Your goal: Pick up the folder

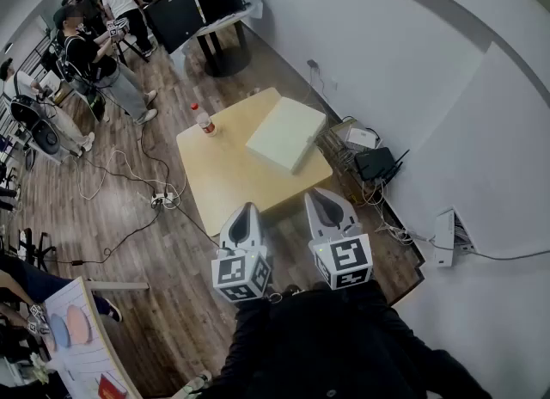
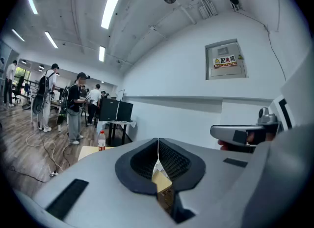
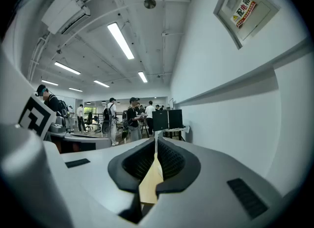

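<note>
Head view: a square, light wooden table [image 1: 222, 184] stands on the wood floor near a white wall. The folder [image 1: 286, 133], thick and pale cream, lies flat and closed on the table's right part, along the right edge and up toward the far right corner. A plastic bottle [image 1: 204, 119] with a red cap and red label stands upright near the far left corner, well apart from the folder; what it holds is too small to tell.

Both grippers hang short of the table's near edge, side by side and pointing toward it, touching nothing. The left gripper [image 1: 247, 210] has its jaws pressed together with nothing between them, as the left gripper view shows. The right gripper [image 1: 320, 194] likewise has its tips meeting, empty, in the right gripper view.
</note>
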A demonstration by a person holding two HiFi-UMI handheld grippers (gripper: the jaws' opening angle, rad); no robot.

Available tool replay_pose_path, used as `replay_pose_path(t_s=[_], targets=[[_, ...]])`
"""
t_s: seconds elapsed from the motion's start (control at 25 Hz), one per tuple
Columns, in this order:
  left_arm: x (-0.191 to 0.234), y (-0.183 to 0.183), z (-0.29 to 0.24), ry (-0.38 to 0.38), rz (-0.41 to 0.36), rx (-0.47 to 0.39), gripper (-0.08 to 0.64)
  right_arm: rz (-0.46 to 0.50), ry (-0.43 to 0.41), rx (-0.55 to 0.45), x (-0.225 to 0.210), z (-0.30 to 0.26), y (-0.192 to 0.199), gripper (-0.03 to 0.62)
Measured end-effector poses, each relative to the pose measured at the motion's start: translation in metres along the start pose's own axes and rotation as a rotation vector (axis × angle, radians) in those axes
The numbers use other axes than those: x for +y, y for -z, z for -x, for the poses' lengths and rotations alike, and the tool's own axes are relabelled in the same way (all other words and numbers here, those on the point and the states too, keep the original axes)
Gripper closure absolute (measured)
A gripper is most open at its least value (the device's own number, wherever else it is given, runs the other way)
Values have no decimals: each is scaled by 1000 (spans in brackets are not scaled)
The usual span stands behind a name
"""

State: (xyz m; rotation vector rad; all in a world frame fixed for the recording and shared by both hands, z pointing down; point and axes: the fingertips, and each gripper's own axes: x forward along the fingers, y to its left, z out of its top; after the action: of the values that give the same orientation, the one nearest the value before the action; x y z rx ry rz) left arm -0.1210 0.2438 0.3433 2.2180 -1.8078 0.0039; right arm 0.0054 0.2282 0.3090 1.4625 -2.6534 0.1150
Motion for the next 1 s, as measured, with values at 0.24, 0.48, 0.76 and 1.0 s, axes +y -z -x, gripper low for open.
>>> replay_pose_path(t_s=[0.24, 0.48, 0.76, 1.0], targets=[[12, 5, -4, 2, 6, 13, 526, -42, 24, -9, -4, -9, 2, 568], [24, 12, 0, 10, 10, 33, 526, -46, 36, 15, 6, -14, 12, 568], [47, 33, 14, 9, 36, 63, 526, -46, 60, 41, 23, -16, 30, 568], [60, 52, 23, 8, 65, 82, 526, -43, 59, 67, 36, -14, 47, 569]])
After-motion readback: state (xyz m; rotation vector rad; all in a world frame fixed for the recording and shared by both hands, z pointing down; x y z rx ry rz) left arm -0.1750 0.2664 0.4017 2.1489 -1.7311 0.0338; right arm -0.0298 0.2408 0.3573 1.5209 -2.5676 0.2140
